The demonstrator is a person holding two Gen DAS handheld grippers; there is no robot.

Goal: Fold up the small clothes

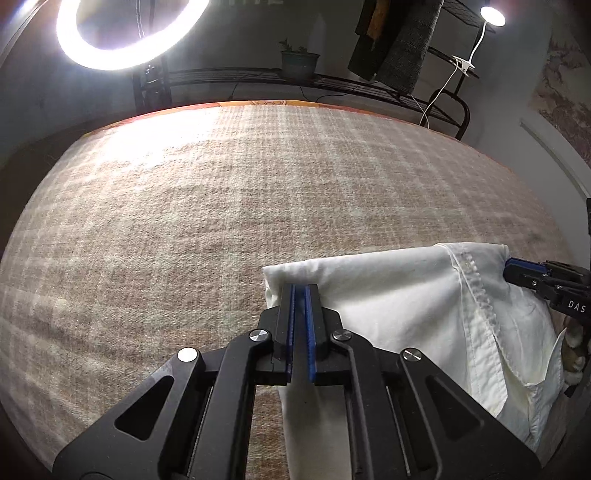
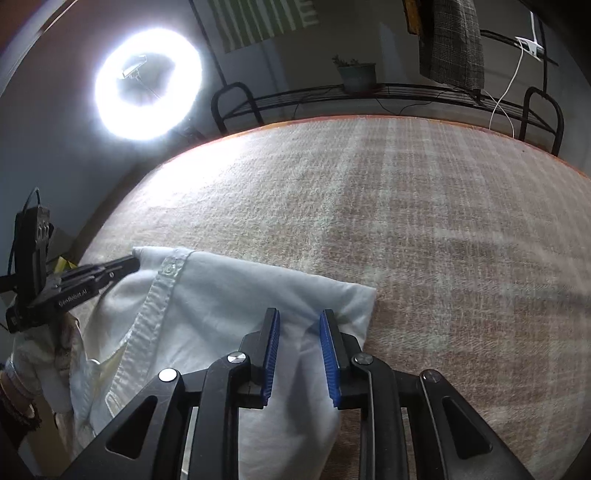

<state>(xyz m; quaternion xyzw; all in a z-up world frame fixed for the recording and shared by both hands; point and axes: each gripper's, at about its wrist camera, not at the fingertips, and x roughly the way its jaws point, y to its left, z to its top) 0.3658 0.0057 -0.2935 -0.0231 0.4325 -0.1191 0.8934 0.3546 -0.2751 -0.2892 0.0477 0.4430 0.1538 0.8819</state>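
A small white buttoned shirt [image 1: 413, 295] is held up over the plaid blanket [image 1: 221, 206] on the bed. My left gripper [image 1: 300, 286] is shut on one top corner of the shirt. In the left wrist view the other gripper [image 1: 513, 273] grips the far corner by the button placket. In the right wrist view my right gripper [image 2: 299, 314] has its jaws partly apart with a fold of the white shirt [image 2: 236, 291] bunched between the blue pads. The left gripper [image 2: 129, 264] shows there pinching the corner near a button.
A lit ring light [image 1: 122, 33] stands beyond the bed's far left. A black metal rack [image 2: 388, 92] with a potted plant [image 2: 356, 74] and hanging clothes [image 2: 450, 40] runs behind the bed. The blanket [image 2: 443, 229] spreads ahead and right.
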